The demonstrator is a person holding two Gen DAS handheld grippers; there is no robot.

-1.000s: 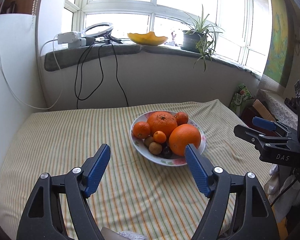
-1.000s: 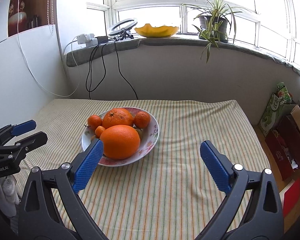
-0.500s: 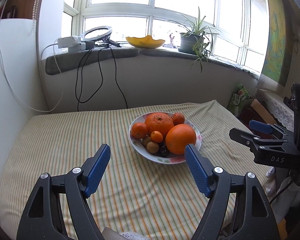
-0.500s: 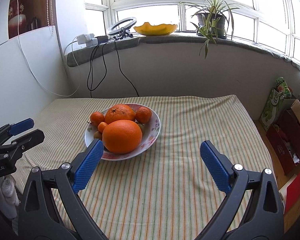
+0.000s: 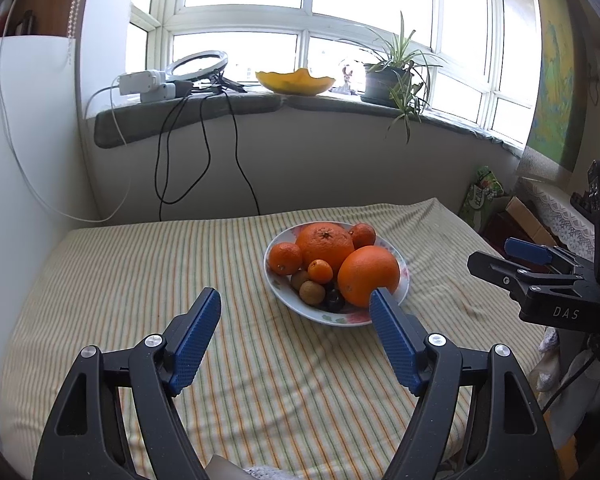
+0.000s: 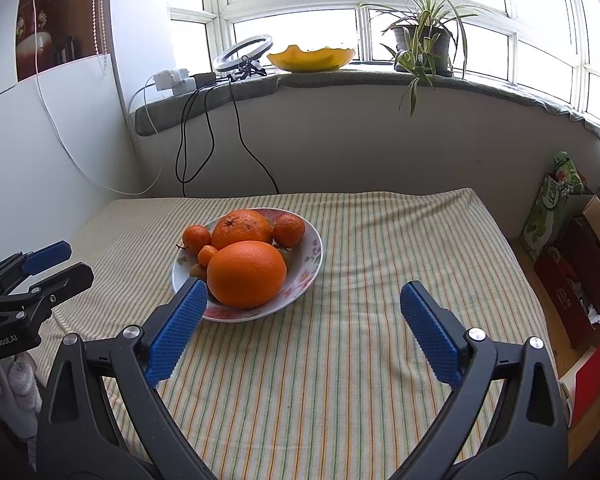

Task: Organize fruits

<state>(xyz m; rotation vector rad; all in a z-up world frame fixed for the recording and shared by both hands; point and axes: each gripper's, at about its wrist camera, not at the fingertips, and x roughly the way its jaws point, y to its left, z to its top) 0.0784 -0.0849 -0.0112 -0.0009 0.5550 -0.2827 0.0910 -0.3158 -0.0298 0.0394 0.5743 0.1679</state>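
Blue-padded fingers of my left gripper and right gripper stand spread wide, holding nothing, above the striped cloth on the desk. Beyond them, all visible fruit sits piled in the floral bowl: big orange nearest, tangerines and small brown fruits behind. Gathered already, or awaiting sorting: undetermined.

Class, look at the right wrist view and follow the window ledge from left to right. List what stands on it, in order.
White power adapters → ring light → yellow bowl → potted plant.
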